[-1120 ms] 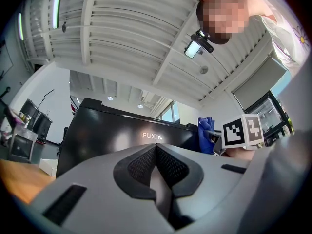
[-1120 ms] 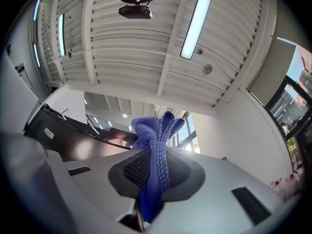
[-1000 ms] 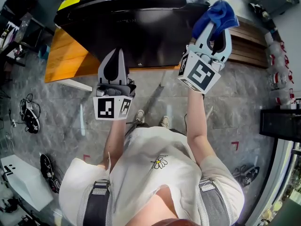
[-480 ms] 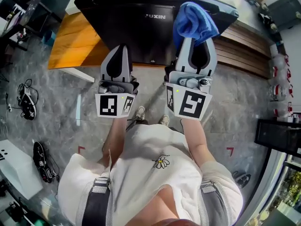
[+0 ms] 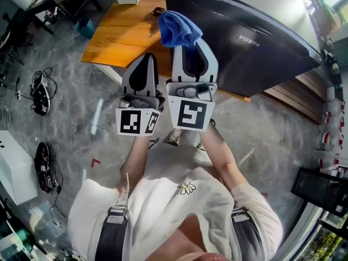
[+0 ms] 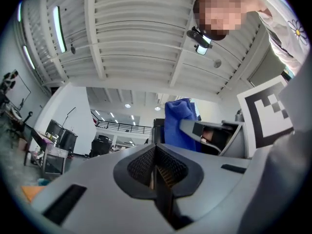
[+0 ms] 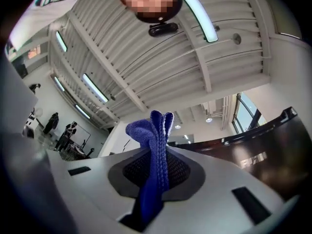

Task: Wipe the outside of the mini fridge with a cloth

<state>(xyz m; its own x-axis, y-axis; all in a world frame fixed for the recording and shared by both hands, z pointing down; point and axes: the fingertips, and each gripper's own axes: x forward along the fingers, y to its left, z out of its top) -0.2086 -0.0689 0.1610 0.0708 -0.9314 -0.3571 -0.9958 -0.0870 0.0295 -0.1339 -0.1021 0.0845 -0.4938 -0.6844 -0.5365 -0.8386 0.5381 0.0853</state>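
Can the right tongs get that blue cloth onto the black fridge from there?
Probably yes: the right tongs grip the cloth close by the fridge, and nothing seems to stand between them.

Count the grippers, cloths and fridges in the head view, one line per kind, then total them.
Grippers: 2, the left gripper and the right gripper
Blue cloth: 1
Mini fridge: 1
Total: 4
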